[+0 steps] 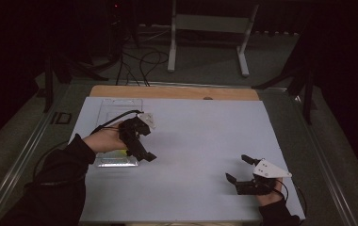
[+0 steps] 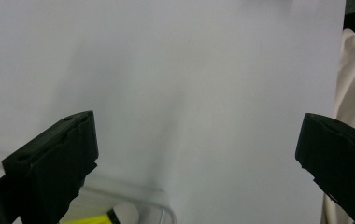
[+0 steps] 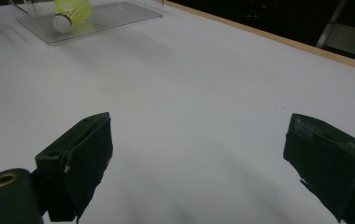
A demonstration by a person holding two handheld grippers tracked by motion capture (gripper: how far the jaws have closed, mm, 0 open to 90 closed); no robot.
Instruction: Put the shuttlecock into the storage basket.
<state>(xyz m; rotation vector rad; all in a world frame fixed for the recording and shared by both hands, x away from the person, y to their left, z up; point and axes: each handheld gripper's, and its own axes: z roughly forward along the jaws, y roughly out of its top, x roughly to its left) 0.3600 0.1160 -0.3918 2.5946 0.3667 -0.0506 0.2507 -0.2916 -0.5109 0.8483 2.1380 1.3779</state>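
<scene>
A clear plastic tray [image 1: 119,104] lies on the left of the white table [image 1: 200,132]. A yellow shuttlecock [image 3: 71,11] with a white cork rests in its near end, and its yellow shows faintly in the high view [image 1: 115,153]. My left gripper [image 1: 144,153] hovers at the tray's near right corner, open, with nothing between its jaws [image 2: 196,135]; the tray's corner [image 2: 161,207] and the shuttlecock [image 2: 102,218] sit just below them. Near the table's front right my right gripper [image 1: 237,168] stands open and empty [image 3: 199,130], pointing left toward the tray [image 3: 96,18].
The table's wooden back edge [image 1: 174,92] runs beyond the white sheet. Behind it stand a white frame [image 1: 208,33], dark stands and cables on the floor. A pale cloth [image 2: 353,70] shows at the right edge of the left gripper view.
</scene>
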